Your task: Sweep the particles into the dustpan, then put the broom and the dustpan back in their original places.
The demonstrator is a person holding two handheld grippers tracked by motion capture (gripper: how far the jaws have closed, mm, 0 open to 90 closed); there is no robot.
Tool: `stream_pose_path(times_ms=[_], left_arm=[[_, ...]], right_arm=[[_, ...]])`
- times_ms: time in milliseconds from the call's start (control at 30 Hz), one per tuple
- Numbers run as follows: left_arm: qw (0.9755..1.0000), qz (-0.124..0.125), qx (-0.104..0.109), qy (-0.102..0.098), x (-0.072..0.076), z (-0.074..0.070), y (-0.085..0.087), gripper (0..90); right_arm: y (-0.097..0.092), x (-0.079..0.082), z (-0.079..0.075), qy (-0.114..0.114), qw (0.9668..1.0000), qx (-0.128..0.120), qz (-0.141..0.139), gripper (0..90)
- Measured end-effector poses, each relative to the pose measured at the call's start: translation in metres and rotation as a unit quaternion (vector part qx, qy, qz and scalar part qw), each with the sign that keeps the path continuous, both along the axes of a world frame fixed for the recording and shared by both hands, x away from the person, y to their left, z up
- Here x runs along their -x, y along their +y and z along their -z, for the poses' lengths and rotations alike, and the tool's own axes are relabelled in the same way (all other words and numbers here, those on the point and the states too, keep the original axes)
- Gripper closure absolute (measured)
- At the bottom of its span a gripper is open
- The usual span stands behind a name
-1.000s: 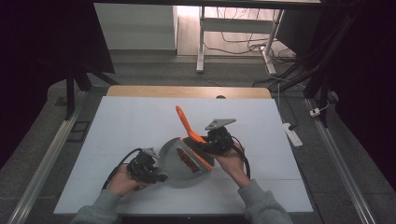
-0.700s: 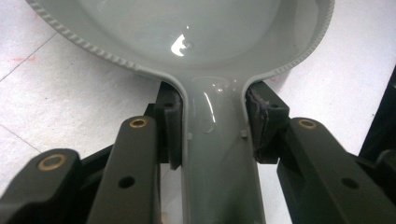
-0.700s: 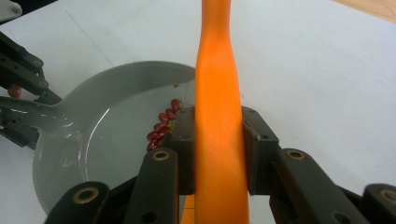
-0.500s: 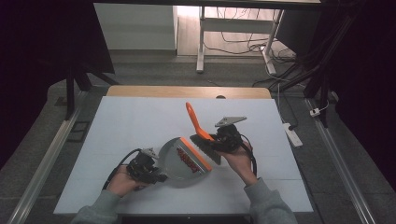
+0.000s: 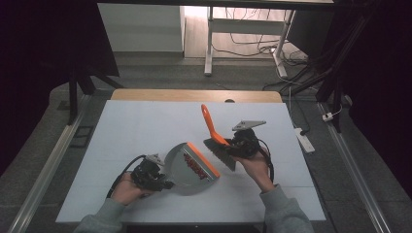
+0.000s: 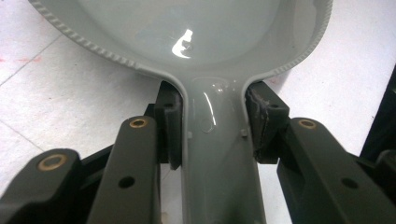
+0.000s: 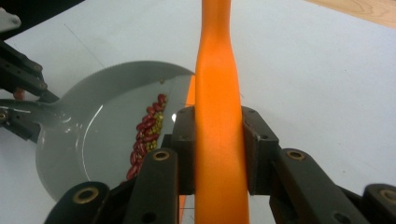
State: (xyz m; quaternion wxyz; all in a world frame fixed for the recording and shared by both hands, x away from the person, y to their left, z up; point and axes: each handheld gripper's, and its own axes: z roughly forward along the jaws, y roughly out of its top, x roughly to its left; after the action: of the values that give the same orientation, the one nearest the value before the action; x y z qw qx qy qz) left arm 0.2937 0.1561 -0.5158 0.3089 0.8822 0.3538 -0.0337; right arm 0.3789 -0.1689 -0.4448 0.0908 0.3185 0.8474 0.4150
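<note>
Two grippers, two halves of a sweeping set, and both are clamped down tight. Our left gripper [image 5: 156, 177] has its jaws pinched on the handle of the grey dustpan [image 5: 190, 166], pads pressed to either side of the neck where it widens into the pan. Our right gripper [image 5: 232, 145] is pinching the orange-handled brush [image 5: 216, 141], jaws squeezed on the handle just above the bristle head.

Where stuff sits: the dustpan is on the white table [image 5: 145, 126] near the front edge, pan mouth with its orange lip facing right and away from us. A little line of red beans [image 7: 148, 128] with a few greenish ones mixed in lies inside, along that lip. The brush is just off the pan's right side, bristles close by the lip, and we can't tell if they're touching it or the table.

The bit that matters for whatever comes next, we reckon: the brush's long axis runs up and back-left from the bristles, so the handle tilts over toward the pan, and the pan mouth opens straight at the bristles. So any sweep goes right-to-left into the pan, with the right hand doing the work and the left just bracing.
</note>
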Motion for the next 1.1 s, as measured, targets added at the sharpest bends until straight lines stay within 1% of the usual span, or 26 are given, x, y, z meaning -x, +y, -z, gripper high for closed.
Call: stream_pose_path(times_ms=[67,167,233,267,300,400,533,667,700,733,800,900,1100], left_arm=[[1.0,-0.005,0.003,-0.002,0.001,0.0,0.001,61.6],[0.9999,-0.013,0.004,-0.01,0.003,-0.001,0.002,61.6],[0.9997,-0.019,0.012,-0.014,0.005,-0.001,0.003,61.5],[0.9997,-0.019,0.012,-0.014,0.005,-0.001,0.003,61.6],[0.9994,-0.024,0.017,-0.016,0.006,-0.002,0.004,61.6],[0.999,-0.036,0.021,-0.019,0.008,-0.003,0.007,61.6],[0.9973,-0.061,0.032,-0.025,0.011,-0.005,0.012,61.6],[0.9941,-0.09,0.047,-0.038,0.017,-0.009,0.021,61.6],[0.9931,-0.097,0.051,-0.043,0.019,-0.009,0.023,61.5],[0.9915,-0.106,0.06,-0.047,0.021,-0.009,0.026,61.6],[0.9892,-0.12,0.068,-0.05,0.024,-0.01,0.03,61.6],[0.987,-0.134,0.07,-0.053,0.027,-0.01,0.036,61.5],[0.983,-0.155,0.082,-0.054,0.032,-0.011,0.044,61.5]], right_arm=[[-0.003,0.0,-0.001,-0.001,1.0,0.001,0.001,70.4],[-0.009,0.001,-0.002,-0.003,1.0,0.0,0.005,70.4],[-0.013,0.002,-0.003,-0.005,1.0,-0.001,0.009,70.4],[-0.015,0.003,-0.004,-0.005,0.9999,-0.003,0.01,70.4],[-0.016,0.004,-0.004,-0.006,0.9999,-0.003,0.011,70.4],[-0.022,0.007,-0.007,-0.012,0.9998,-0.006,0.014,70.4],[-0.03,0.011,-0.01,-0.015,0.9997,-0.009,0.015,70.4],[-0.038,0.016,-0.012,-0.016,0.9998,-0.008,0.012,70.4],[-0.04,0.018,-0.012,-0.017,0.9998,-0.007,0.011,70.4],[-0.042,0.02,-0.012,-0.015,0.9998,-0.007,0.012,70.4],[-0.046,0.023,-0.011,-0.015,0.9998,-0.005,0.01,70.4],[-0.052,0.029,-0.01,-0.013,0.9998,-0.006,0.011,70.4],[-0.063,0.036,-0.005,-0.007,0.9999,0.001,0.01,70.4]])
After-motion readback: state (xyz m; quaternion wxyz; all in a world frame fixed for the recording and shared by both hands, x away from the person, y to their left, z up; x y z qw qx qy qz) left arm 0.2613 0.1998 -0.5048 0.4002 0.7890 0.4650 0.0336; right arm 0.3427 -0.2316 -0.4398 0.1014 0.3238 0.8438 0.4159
